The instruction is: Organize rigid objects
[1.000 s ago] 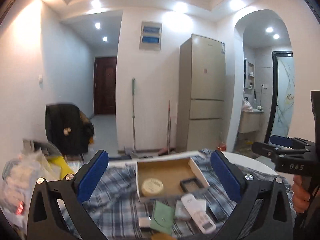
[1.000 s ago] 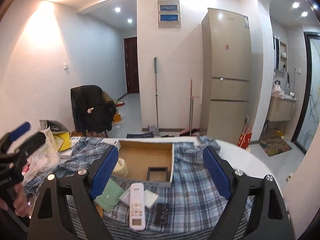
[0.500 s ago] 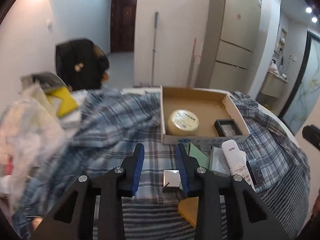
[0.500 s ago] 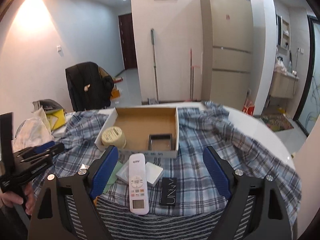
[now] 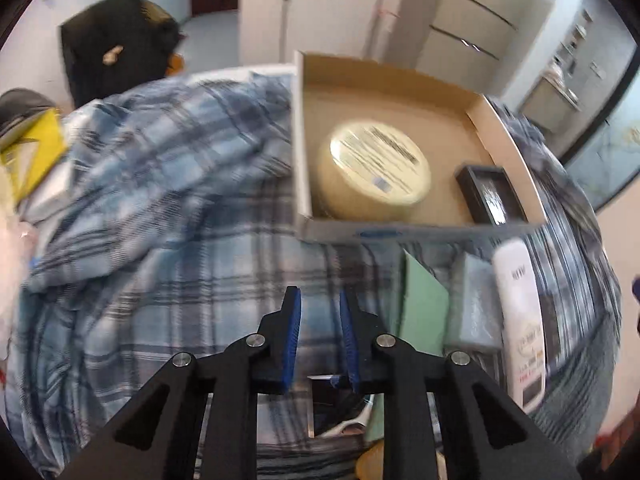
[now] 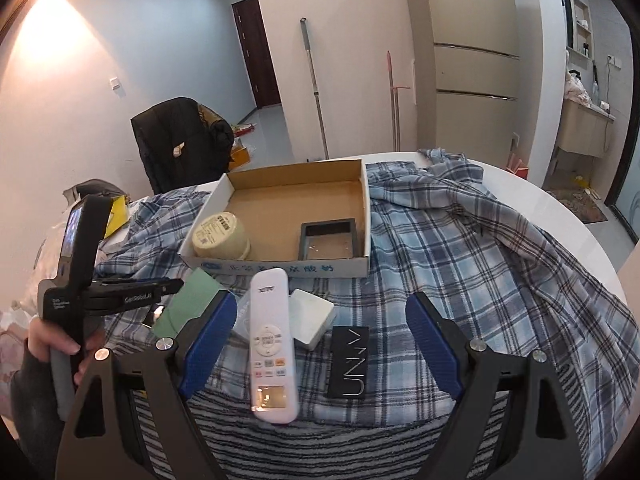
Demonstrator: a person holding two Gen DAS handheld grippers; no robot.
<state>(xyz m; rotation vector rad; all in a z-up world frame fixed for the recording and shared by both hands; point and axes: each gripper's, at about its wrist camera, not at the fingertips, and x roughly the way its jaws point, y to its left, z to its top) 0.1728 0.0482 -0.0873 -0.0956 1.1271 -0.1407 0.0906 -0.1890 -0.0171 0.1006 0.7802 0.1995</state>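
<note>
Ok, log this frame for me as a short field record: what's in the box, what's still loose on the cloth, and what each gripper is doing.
box: open cardboard box on plaid cloth
in box: round cream container; small black frame tray
loose in front of box: white remote, white square box, black card, green card
left gripper: jaws nearly closed, nothing seen between the tips, low over the cloth
right gripper: open wide, astride the remote and black card, holding nothing

We see the round cream tub (image 6: 221, 236) left of the black square frame (image 6: 329, 239) inside the shallow cardboard box (image 6: 280, 268), the white remote control (image 6: 273, 340) nearer.
</note>
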